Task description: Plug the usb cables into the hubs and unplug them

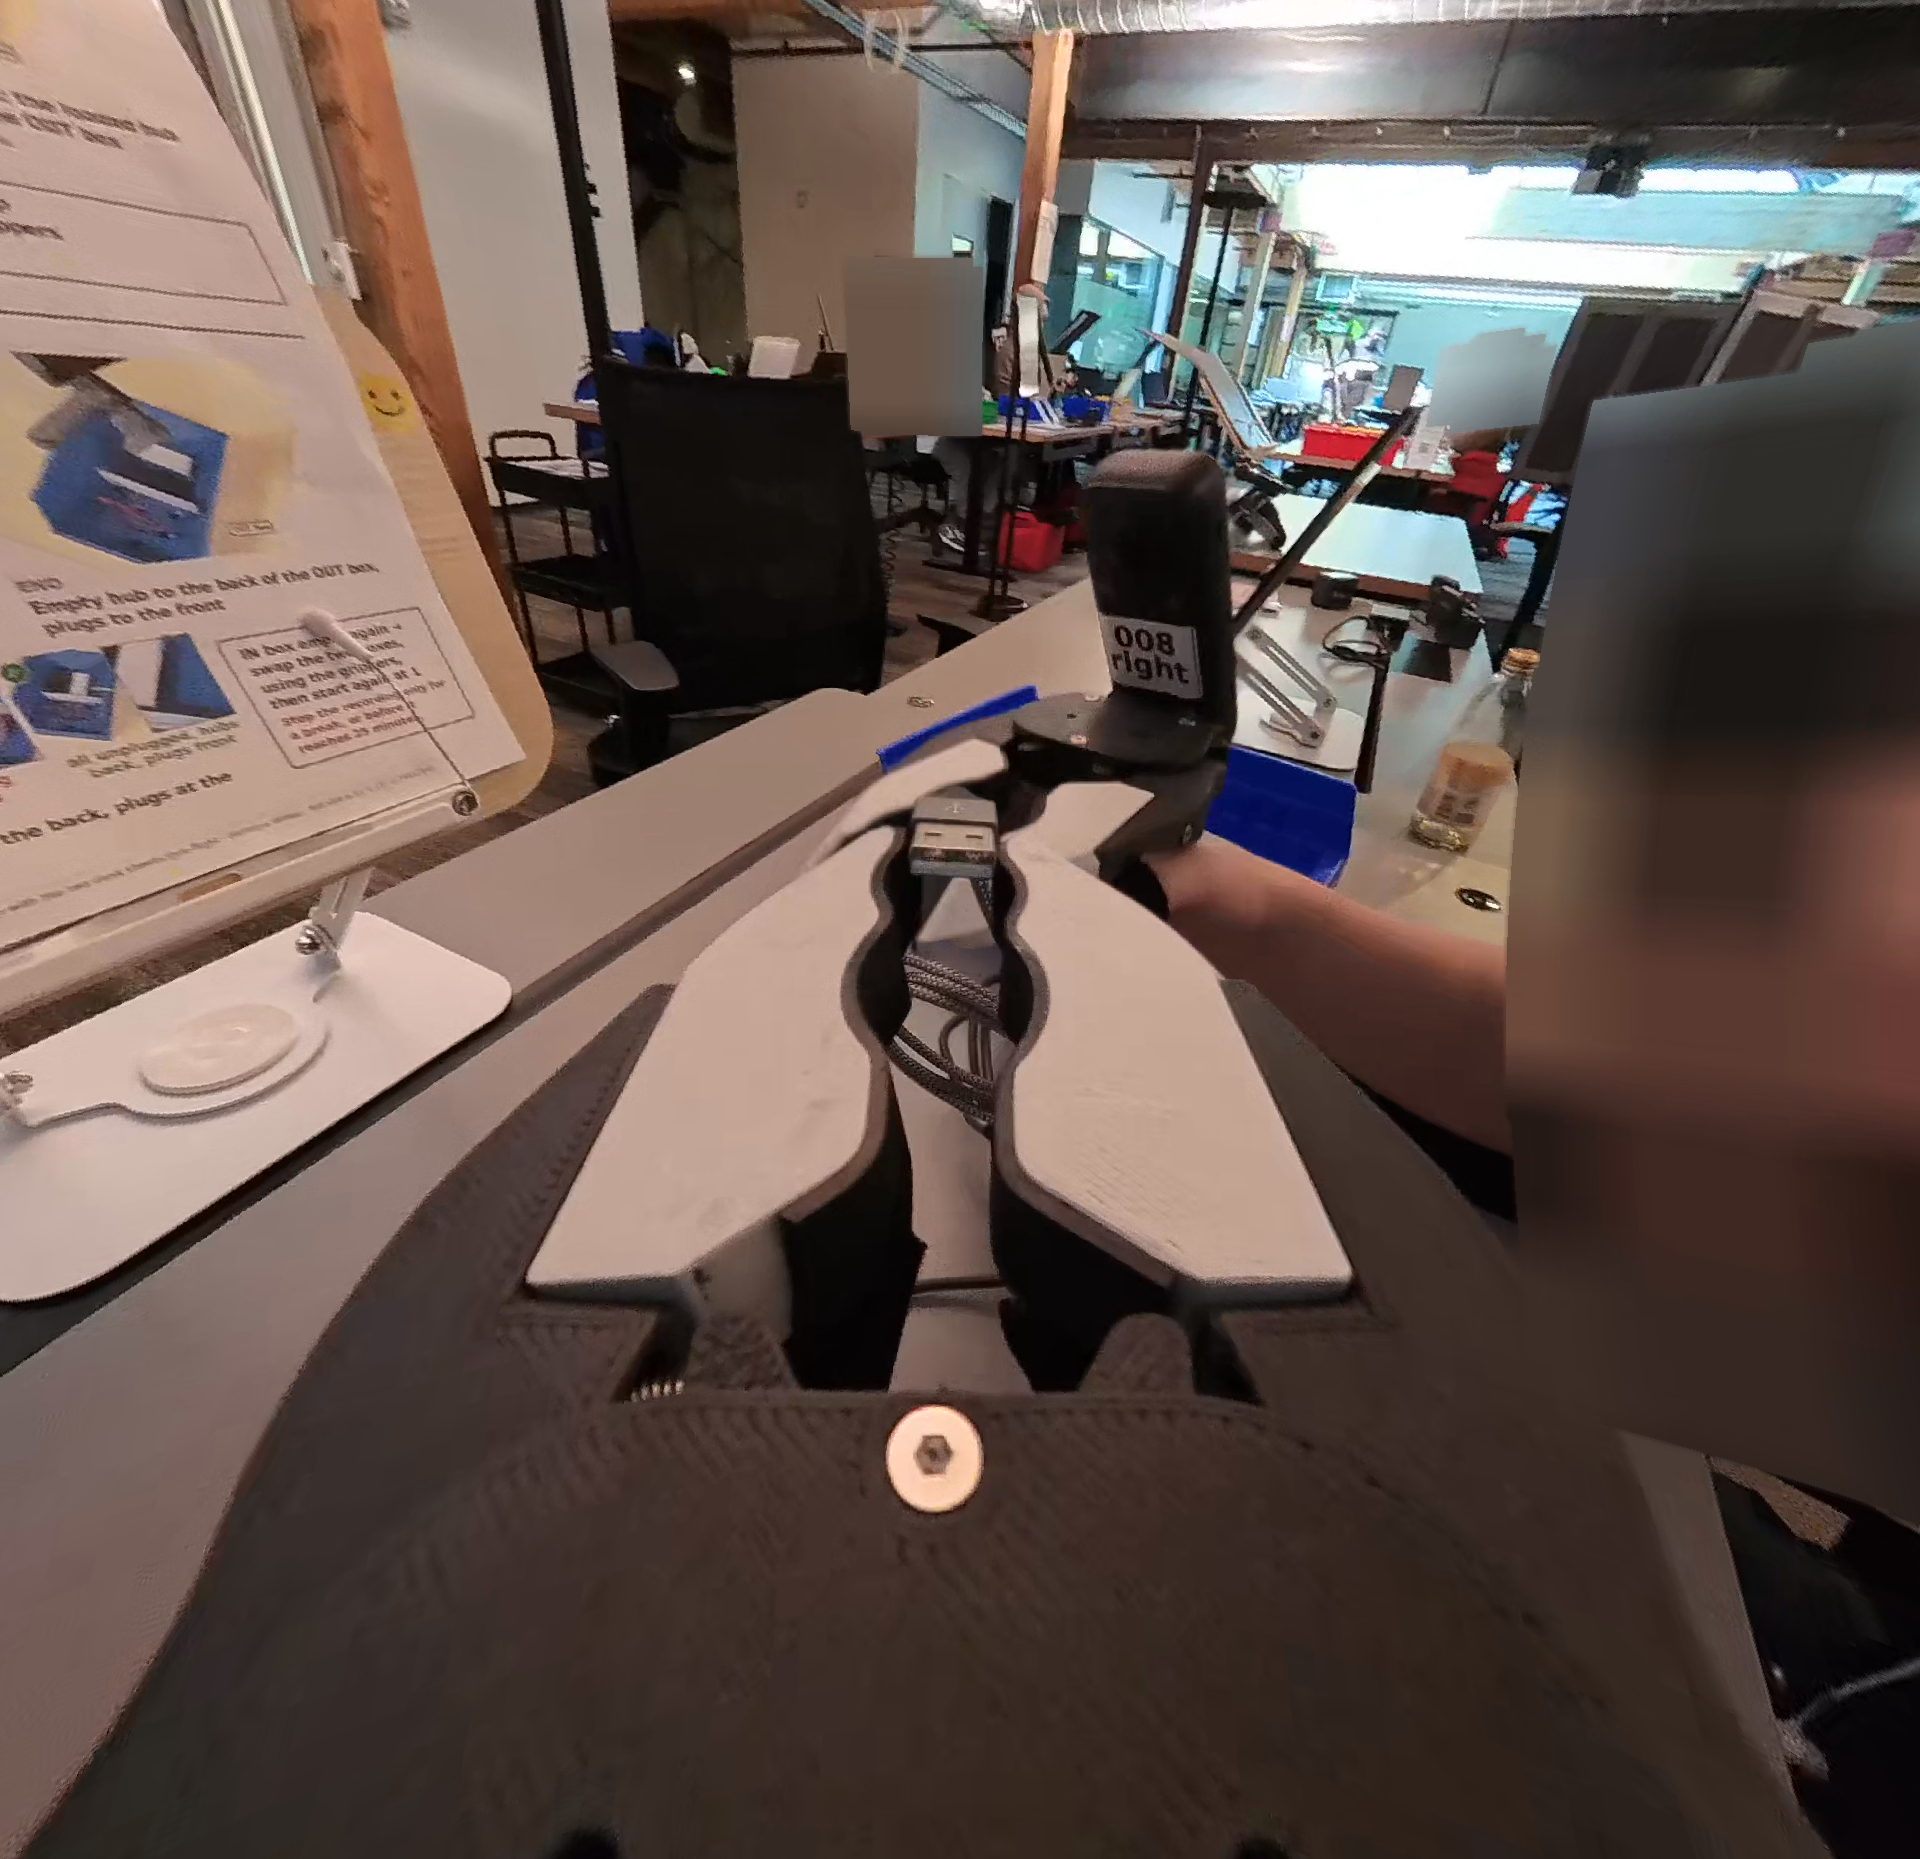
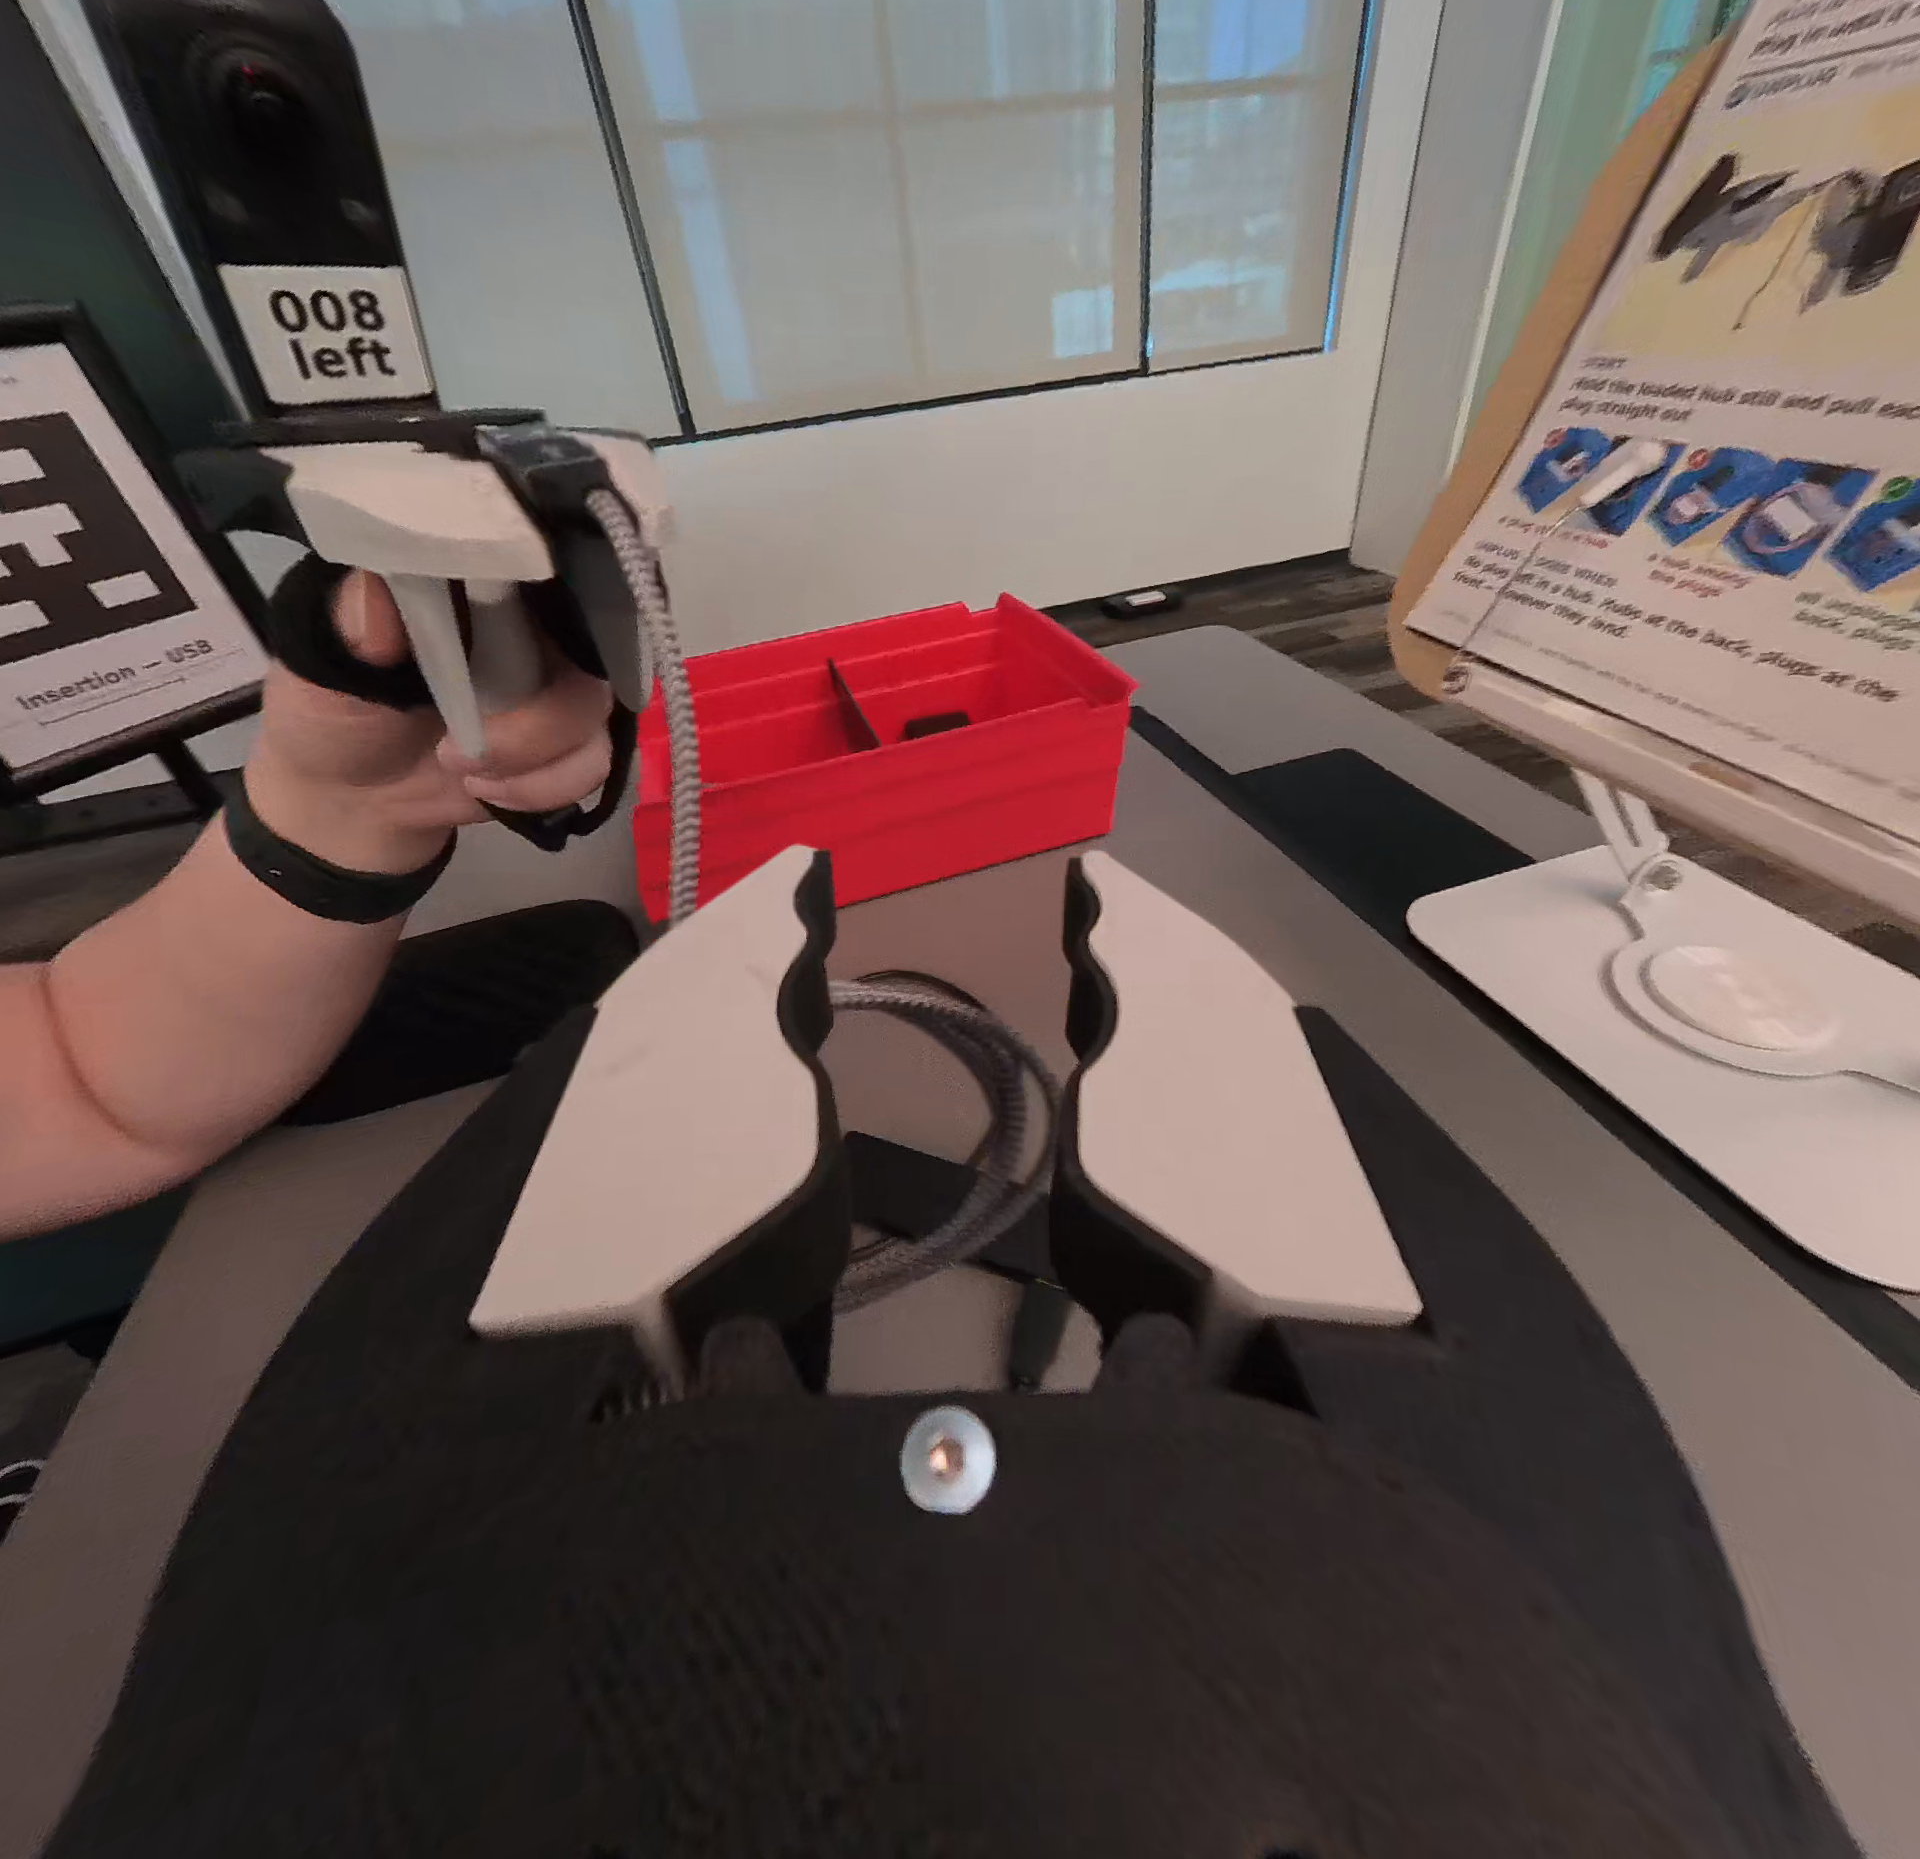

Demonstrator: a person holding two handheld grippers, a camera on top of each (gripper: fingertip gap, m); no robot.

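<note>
- Nearest in the right wrist view, the right gripper [image 2: 945, 936] hangs over the grey table [image 2: 1299, 988] with its two white fingers [image 2: 686, 1092] spread wide and nothing between them
- Under that gap a braided grey usb cable [image 2: 997, 1082] loops on the table, and a dark flat piece lies partly hidden beneath the loop; I cannot tell whether it is a hub
- The cable climbs from the loop, left of the red bin [image 2: 883, 770], up to the left gripper [image 2: 582, 490], held raised in a person's hand [image 2: 416, 749] with a dark wristband
- In the left wrist view the left gripper [image 1: 951, 853] has its fingers pressed onto the cable's plug: the silver usb plug [image 1: 951, 833] sticks out past the fingertips and the braided cord runs back down between them
- Just beyond the plug in that view sits the other gripper [image 1: 1101, 770], close to touching, with a blue bin [image 1: 1288, 801] behind it
- The red bin stands on the table beyond the right gripper, split by a dark divider, with a small dark thing in its far right compartment
- Right of the red bin a white stand [image 2: 1662, 988] holds a tilted instruction sheet [image 2: 1745, 375]
- Left of the bin, behind the raised hand, leans a framed black-and-white marker sign [image 2: 83, 542]
- Behind the bin is a white-framed window [image 2: 935, 168]
</note>
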